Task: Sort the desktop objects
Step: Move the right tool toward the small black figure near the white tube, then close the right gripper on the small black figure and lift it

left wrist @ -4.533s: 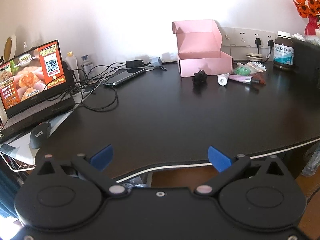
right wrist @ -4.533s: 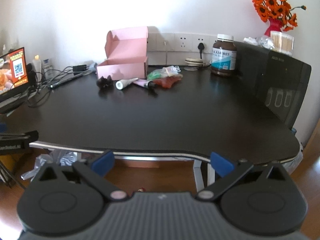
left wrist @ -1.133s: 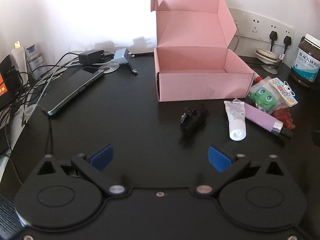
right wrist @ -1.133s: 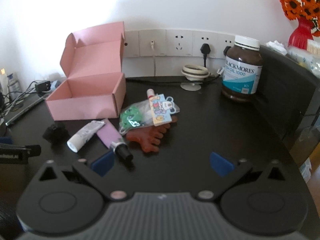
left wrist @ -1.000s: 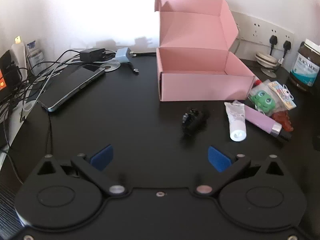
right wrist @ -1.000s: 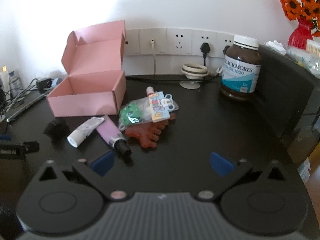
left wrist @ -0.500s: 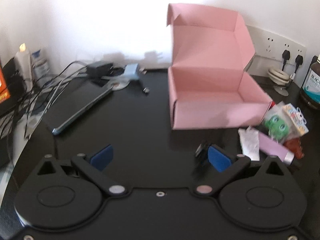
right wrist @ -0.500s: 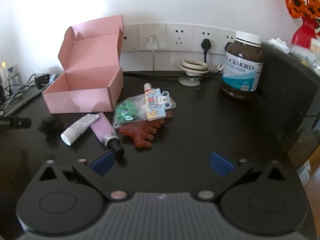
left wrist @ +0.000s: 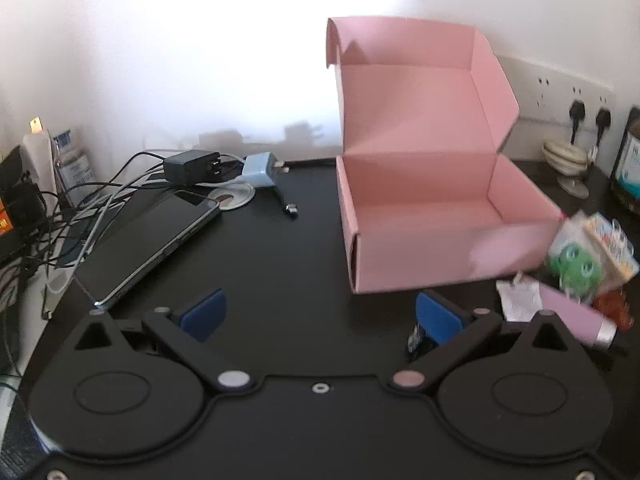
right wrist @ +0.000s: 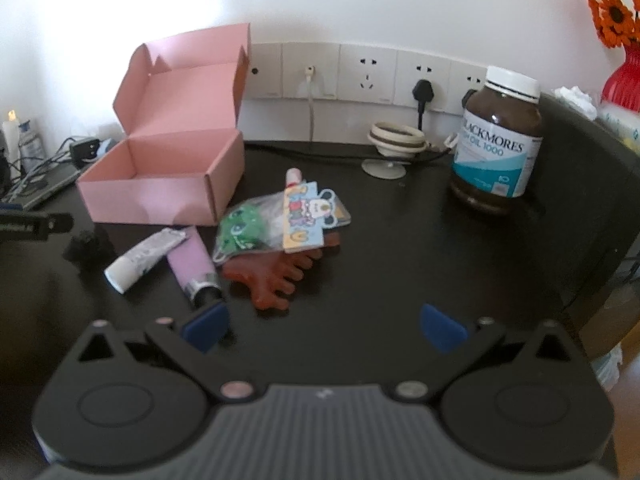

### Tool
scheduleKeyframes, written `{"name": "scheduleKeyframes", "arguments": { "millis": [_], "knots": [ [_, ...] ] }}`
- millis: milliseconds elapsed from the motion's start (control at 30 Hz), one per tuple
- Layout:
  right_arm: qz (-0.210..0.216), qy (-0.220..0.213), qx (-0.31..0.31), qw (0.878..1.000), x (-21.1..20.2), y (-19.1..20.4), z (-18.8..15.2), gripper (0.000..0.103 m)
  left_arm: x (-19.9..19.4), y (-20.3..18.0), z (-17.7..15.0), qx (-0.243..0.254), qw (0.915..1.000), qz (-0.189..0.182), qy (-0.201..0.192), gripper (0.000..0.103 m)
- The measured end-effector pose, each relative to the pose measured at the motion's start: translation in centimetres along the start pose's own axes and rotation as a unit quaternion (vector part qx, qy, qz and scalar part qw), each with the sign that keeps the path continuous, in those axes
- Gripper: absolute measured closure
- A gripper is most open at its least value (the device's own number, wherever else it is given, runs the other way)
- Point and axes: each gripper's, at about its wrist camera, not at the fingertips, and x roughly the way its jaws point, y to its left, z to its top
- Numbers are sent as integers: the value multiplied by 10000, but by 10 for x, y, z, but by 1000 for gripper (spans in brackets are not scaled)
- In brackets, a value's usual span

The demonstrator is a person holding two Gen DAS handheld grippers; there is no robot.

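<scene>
Now left tool [left wrist: 320,316] spread, black clip [left wrist: 416,340] seemingly behind fingertip [left wrist: 438,322]

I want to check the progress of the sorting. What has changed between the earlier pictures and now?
Both grippers moved forward over the desk. The left gripper closed in on the small black clip, which now sits beside its right jaw. The right gripper came up to the pile, near the purple tube. Nothing was gripped; both jaws are open. The pink box is empty, and the items lie as before.
</scene>
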Motion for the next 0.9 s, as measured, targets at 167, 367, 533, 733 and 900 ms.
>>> {"name": "scheduleKeyframes", "arguments": {
  "millis": [167,367,533,733,900],
  "knots": [
    [33,-141,-9,9999,0,7,1,1,3,5,-3,-94,9999,56,-14,0],
    [174,-285,-131,9994,-1,22,1,1,-1,17,-10,-457,9987,232,1,0],
    [143,-416,-436,9981,2,43,2,2,0,13,-11,-230,9993,294,-48,0],
    [182,-420,-356,9983,7,52,6,3,0,15,-10,-190,9985,485,-180,0],
    [205,-506,-493,9973,10,65,7,5,2,27,-7,-461,9977,442,-205,0]
  ]
}}
